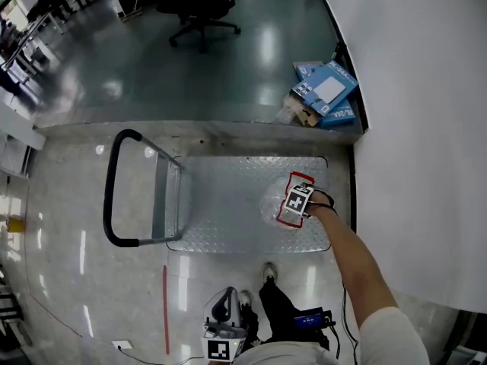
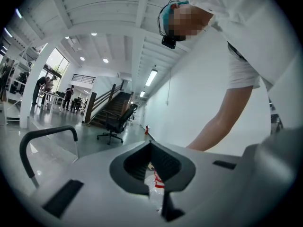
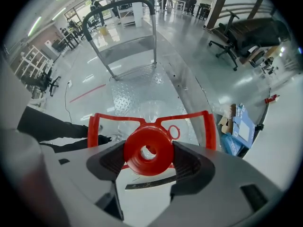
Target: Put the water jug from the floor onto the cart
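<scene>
The clear water jug (image 1: 271, 204) with a red carry frame and red cap (image 3: 147, 150) stands upright over the right part of the cart's metal deck (image 1: 217, 204). I cannot tell whether its base touches the deck. My right gripper (image 1: 298, 201) is on top of it, its jaws shut on the red cap (image 3: 147, 156). My left gripper (image 1: 221, 342) hangs low beside the person's legs, off the cart, with its jaws shut on nothing (image 2: 154, 188). A sliver of the jug (image 2: 156, 182) shows past them.
The cart's black push handle (image 1: 112, 188) rises at the deck's left end. A white wall (image 1: 426, 128) runs close along the right. Blue cardboard boxes (image 1: 326, 91) lie beyond the cart, an office chair (image 1: 199, 14) farther back. The person's shoes (image 1: 268, 272) are at the deck's near edge.
</scene>
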`<state>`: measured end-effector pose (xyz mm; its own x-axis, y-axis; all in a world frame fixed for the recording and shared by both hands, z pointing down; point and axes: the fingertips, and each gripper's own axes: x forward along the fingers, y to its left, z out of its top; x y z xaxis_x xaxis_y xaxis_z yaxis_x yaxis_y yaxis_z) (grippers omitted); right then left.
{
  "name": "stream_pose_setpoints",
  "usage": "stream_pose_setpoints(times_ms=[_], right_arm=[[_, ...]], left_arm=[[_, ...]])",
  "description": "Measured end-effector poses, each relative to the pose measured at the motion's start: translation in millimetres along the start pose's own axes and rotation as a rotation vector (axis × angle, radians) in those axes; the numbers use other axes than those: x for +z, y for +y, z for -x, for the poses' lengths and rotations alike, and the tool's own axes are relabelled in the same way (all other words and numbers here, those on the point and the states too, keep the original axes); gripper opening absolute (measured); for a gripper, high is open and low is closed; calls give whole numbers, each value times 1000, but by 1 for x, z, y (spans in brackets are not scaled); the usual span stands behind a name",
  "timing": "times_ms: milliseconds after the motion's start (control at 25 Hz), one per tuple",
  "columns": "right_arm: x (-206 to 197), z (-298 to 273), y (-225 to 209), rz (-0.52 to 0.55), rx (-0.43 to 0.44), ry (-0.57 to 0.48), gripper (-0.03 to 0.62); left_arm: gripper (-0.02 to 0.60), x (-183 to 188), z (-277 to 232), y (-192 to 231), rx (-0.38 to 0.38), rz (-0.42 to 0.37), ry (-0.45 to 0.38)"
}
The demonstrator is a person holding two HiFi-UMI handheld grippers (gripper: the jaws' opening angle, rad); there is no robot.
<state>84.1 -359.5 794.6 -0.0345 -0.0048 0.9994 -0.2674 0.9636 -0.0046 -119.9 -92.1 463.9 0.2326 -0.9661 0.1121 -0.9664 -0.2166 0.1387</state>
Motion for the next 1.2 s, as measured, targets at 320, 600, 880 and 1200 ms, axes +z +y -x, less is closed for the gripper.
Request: stream_pose_setpoints(times_ms=[320,600,880,1200], right_arm=[[-6,-27,-10,4,42,9,302],[2,-27,-17,43,46,-1,302],[-15,-28,-5,86,29,26,304],[-25,-8,-5,86,3,33,304]], left_arm=[[3,-11,-10,-8,-13,40,41],[3,-23,-11,-5,5,20,49],[3,-26,-8,-7,-7,17,55],[3,-23,6,-9,-25,16,52]])
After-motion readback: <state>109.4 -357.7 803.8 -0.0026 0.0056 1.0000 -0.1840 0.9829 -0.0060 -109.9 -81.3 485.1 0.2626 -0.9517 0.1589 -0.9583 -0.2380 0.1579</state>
